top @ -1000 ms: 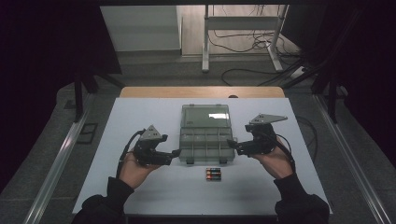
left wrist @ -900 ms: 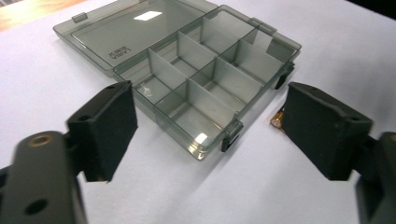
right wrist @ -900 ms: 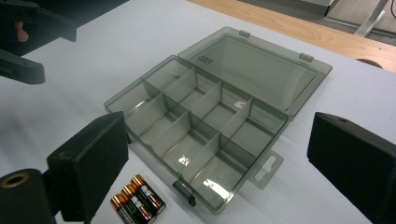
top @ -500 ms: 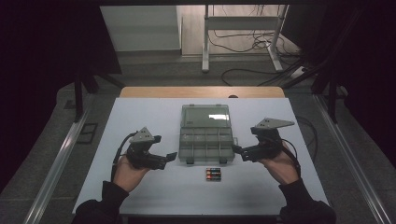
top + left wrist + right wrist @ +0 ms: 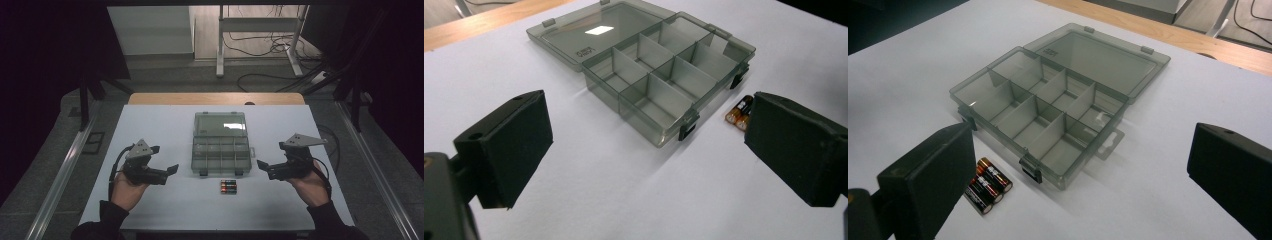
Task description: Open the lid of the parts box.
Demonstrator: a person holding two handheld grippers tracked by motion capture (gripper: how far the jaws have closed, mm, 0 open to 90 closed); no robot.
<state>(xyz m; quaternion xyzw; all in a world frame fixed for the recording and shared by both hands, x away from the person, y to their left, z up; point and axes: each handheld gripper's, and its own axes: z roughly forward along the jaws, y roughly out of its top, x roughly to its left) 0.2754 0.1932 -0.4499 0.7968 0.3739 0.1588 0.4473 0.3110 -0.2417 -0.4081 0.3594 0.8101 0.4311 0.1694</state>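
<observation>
Since the earlier frame both hands have drawn back and outward from the organiser box (image 5: 221,144), so the left gripper (image 5: 171,169) and the right gripper (image 5: 260,164) now sit apart from its sides rather than close against them. The left jaws have just been opening, and both pairs stand wide with nothing between them.

The box lies at the middle of the white bench (image 5: 150,125), lid thrown flat toward the far side, its compartments looking empty. The batteries (image 5: 228,186) lie side by side just in front of the box's near edge, between the two grippers.

This reads as the opening done and the filling not yet begun. The next move likely calls for one gripper to swing inward and drop low over the batteries, taking one across its length without nudging the front latches (image 5: 687,131). Bare bench lies on both sides and toward the person; the near edge sits close under the wrists
</observation>
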